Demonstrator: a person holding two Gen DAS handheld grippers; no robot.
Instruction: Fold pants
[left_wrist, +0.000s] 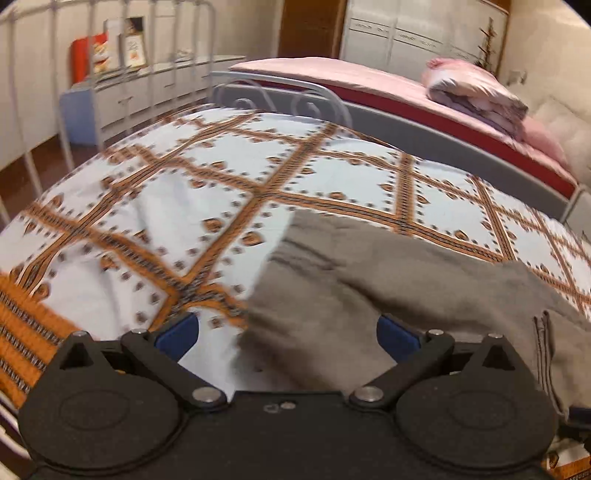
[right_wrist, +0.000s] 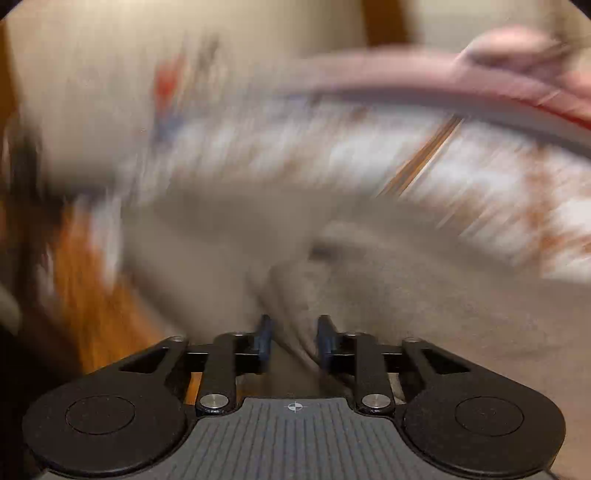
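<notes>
Left tongs (left_wrist: 288, 332) spread wide over grey pants (left_wrist: 369, 273); right tongs (right_wrist: 291, 339) straddle fold.

Bedroom in home. Bed (left_wrist: 229, 173) with orange-and-white patterned cover, white metal rails (left_wrist: 177, 55) at its end. Second bed (left_wrist: 369, 79) beside it, pink sheet, folded blanket (left_wrist: 476, 92) on top. White drawers (left_wrist: 147, 92) along wall, white closet (left_wrist: 421, 29) behind.

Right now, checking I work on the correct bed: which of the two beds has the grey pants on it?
The near bed with the orange-and-white patterned cover holds the grey pants; the pink-sheeted bed behind carries only a folded quilt.
</notes>
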